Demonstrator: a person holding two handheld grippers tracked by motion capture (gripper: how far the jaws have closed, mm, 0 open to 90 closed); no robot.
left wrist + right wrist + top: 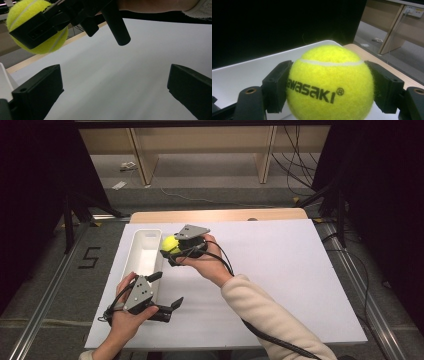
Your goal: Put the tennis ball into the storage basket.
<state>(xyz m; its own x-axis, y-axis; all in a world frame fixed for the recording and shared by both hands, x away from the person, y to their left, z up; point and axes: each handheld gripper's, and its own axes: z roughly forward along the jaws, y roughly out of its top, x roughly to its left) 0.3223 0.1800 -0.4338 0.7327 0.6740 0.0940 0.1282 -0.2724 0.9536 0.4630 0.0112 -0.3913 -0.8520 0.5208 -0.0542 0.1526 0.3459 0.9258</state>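
Observation:
A yellow tennis ball is held above the right rim of a long white tray. My right gripper is shut on it. In the right gripper view the ball sits between both black jaws, with the tray's far wall behind it. My left gripper is open near the tray's near end, low over the white board. In the left gripper view the ball and my right gripper hang at upper left, above the left gripper's own spread jaws.
A white board covers the wooden table. Cables trail from both grippers. Metal rails run along the floor at both sides. Wooden shelving legs stand beyond the table.

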